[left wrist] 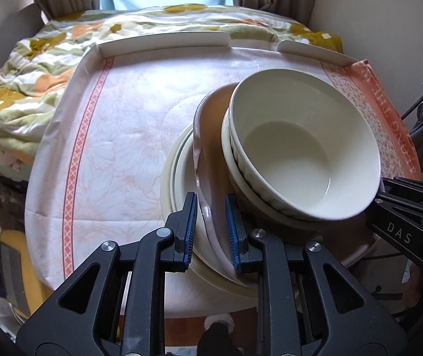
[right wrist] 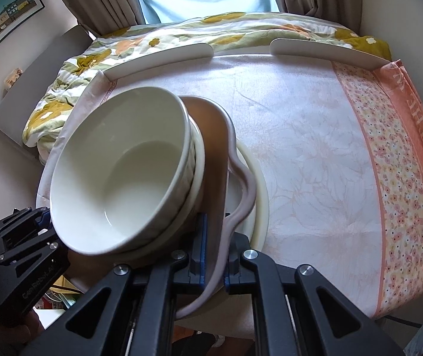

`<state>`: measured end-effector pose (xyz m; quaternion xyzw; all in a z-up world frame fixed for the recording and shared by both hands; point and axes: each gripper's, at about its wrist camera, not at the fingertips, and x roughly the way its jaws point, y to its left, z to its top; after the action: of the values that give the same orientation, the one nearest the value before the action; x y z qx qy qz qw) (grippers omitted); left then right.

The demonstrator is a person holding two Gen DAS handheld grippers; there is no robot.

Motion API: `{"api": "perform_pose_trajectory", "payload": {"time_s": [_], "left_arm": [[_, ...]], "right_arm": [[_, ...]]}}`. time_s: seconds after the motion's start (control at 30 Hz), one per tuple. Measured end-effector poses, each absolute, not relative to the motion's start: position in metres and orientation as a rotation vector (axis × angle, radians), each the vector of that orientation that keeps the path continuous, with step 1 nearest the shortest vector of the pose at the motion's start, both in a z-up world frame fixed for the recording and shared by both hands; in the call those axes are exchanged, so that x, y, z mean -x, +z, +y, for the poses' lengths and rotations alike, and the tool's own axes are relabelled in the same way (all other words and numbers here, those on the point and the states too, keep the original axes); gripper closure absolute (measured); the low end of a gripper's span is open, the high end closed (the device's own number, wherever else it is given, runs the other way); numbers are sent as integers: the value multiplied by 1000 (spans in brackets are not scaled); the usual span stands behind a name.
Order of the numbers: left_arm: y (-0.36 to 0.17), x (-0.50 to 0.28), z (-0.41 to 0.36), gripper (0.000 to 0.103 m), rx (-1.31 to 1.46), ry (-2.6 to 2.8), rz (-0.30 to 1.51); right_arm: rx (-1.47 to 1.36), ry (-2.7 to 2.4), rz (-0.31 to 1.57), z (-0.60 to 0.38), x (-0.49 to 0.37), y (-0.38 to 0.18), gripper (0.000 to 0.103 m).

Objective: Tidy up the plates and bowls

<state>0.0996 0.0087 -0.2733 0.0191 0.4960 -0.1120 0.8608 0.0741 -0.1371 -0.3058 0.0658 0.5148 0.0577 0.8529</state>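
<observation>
A brown wavy-rimmed plate (left wrist: 211, 136) carries two nested cream bowls (left wrist: 303, 151) and sits above a cream plate (left wrist: 178, 178) on the clothed tray. My left gripper (left wrist: 211, 225) is shut on the brown plate's left rim. My right gripper (right wrist: 212, 246) is shut on the brown plate's (right wrist: 214, 136) right rim, with the nested bowls (right wrist: 116, 172) to its left and the cream plate (right wrist: 258, 190) beneath. Each gripper shows at the edge of the other's view.
A white tray with raised rim (left wrist: 164, 43) holds a pale floral cloth with an orange border (right wrist: 404, 160). A flowered quilt (left wrist: 24, 74) lies behind and to the left. Curtains and a window are at the back.
</observation>
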Motion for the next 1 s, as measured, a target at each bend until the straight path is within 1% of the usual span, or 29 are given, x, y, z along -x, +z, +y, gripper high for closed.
{"api": "perform_pose_trajectory", "payload": {"time_s": [0.1,0.17,0.33,0.5,0.63,0.77,0.8,0.83,0.87,0.9,0.93,0.97,1.0], "left_arm": [[-269,-98,8,85,-52,-232,1030],[-268,-97,8,85,-58,-228,1028],[-263,-92,11,85,-54,-218,1023],[-248,-84,19,85,-29,-222,1017],[-217,-70,30,85,-15,-230,962],[-162,-49,38,85,-9,-217,845],[-149,-43,40,79,-5,-209,819],[-136,-38,42,72,2,-201,792],[-123,-32,44,46,11,-192,765],[-111,-26,46,19,22,-180,730],[-98,-18,47,12,33,-170,686],[-87,-11,48,9,40,-166,649],[-76,-6,48,9,43,-165,624]], "right_arm": [[-139,108,1090,-137,-74,-305,94],[-126,95,1063,-137,-73,-297,93],[-110,82,1085,-142,-75,-288,88],[-122,60,1035,-149,-59,-268,87],[-131,46,953,-152,-37,-237,87],[-112,49,860,-147,-13,-197,87],[-100,53,838,-146,-7,-185,87],[-91,59,817,-145,-1,-175,82],[-82,61,790,-145,5,-163,76],[-70,60,761,-145,10,-152,58],[-57,61,730,-145,17,-140,36],[-47,62,703,-146,22,-131,27],[-39,62,676,-147,28,-121,19]]}}
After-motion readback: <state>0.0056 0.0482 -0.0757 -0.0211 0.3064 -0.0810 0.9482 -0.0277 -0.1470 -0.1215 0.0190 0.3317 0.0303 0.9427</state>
